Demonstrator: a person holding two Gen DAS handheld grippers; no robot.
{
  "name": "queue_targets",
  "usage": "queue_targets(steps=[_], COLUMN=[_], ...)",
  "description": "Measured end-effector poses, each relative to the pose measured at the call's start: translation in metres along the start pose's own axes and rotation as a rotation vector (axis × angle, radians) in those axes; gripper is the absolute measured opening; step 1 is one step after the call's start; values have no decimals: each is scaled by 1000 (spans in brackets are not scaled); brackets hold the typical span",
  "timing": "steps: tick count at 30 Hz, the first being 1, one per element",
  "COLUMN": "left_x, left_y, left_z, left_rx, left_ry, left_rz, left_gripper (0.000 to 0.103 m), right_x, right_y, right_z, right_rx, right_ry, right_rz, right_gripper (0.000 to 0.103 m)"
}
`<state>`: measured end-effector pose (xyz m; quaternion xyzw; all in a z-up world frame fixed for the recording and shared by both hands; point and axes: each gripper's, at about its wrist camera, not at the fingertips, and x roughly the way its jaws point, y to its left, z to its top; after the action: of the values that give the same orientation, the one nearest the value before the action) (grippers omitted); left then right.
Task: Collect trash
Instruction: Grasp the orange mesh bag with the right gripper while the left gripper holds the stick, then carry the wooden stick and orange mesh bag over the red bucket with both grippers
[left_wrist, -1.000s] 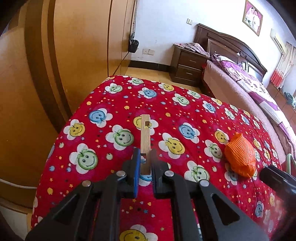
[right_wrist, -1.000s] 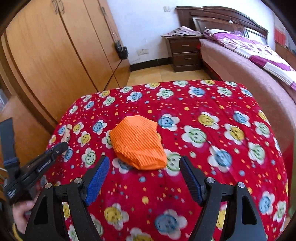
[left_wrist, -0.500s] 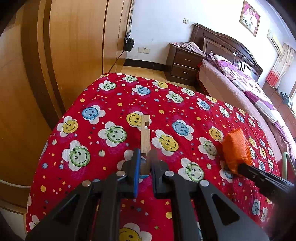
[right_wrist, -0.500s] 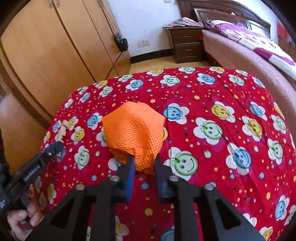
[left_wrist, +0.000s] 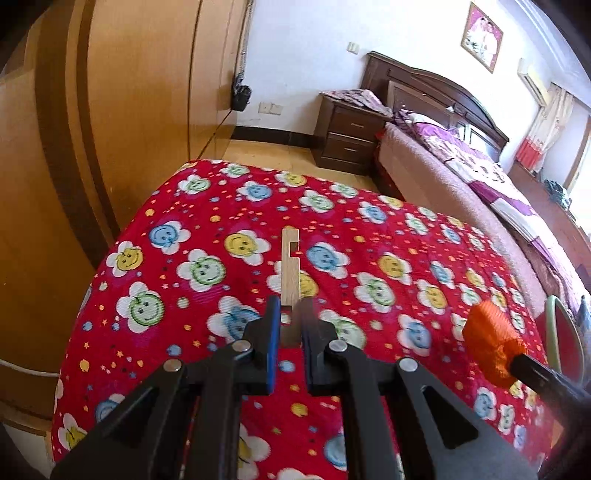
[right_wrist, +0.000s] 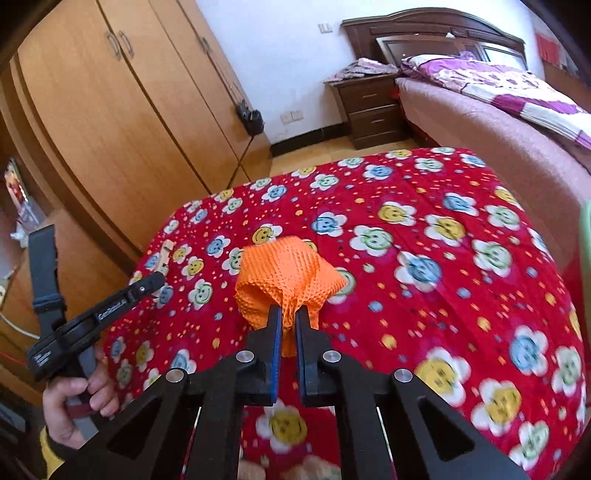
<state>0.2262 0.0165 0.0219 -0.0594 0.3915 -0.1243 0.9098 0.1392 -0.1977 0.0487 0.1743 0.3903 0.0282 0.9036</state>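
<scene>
The left gripper (left_wrist: 290, 325) is clamped on the near end of a notched wooden strip (left_wrist: 289, 269), which points toward twelve o'clock above the red smiley-flower blanket (left_wrist: 369, 258). In the right wrist view this gripper (right_wrist: 147, 282) sits at nine o'clock, held by a hand (right_wrist: 79, 402), with the strip's tip (right_wrist: 165, 252) poking out past it.

The right gripper (right_wrist: 287, 325) is pinched tight on the bunched lower edge of an orange mesh net (right_wrist: 286, 275), which bulges forward from the fingers toward twelve o'clock over the blanket (right_wrist: 443, 221). From the left wrist view the net (left_wrist: 493, 341) shows at four o'clock, on the end of the dark right gripper.

Beyond the blanket, a wooden wardrobe (right_wrist: 110, 110) stands at ten o'clock, a dark nightstand (right_wrist: 369, 107) at one o'clock, and a bed (right_wrist: 498, 110) at two o'clock.
</scene>
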Motion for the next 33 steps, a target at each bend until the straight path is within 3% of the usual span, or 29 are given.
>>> queue_targets(steps=[22,29,33], left_x=[-77,-77,-73], left_y=[-85,-92,-88], left_z=[-36,-50,-58], left_rx=[77,61,46], left_ry=[-4,28,51], left_rz=[-230,-233,-221], left_gripper=[10,10,10], right_x=[-138,-136,-129], right_y=[-61,-66,-66], right_z=[-43,-50,-55], right_rx=[132,132,135], right_ry=[-252,-216,-193], right_rz=[-42,-42,-47], right_gripper=[3,11,36])
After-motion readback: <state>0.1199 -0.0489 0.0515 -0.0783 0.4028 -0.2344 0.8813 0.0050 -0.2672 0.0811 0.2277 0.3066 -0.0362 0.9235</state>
